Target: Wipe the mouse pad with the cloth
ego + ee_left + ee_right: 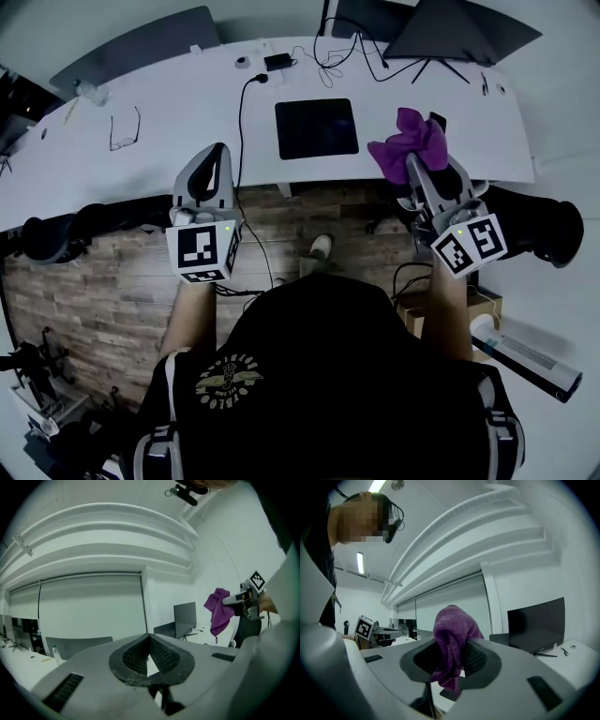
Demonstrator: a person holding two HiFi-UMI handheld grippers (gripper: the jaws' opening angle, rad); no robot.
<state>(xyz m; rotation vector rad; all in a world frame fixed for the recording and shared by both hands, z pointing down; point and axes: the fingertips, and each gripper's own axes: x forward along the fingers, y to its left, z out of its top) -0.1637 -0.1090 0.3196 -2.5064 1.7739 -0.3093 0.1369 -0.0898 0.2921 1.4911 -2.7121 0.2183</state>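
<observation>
Pinching the purple cloth between its jaws, the right gripper holds it raised, the mouse pad ahead to its left; the left gripper has its jaws pressed together, empty

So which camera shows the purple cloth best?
The right gripper view: the purple cloth fills the middle, pinched between the fingers. The head view shows the cloth bunched at the right gripper's tip; the left gripper view shows it small and far off.
</observation>
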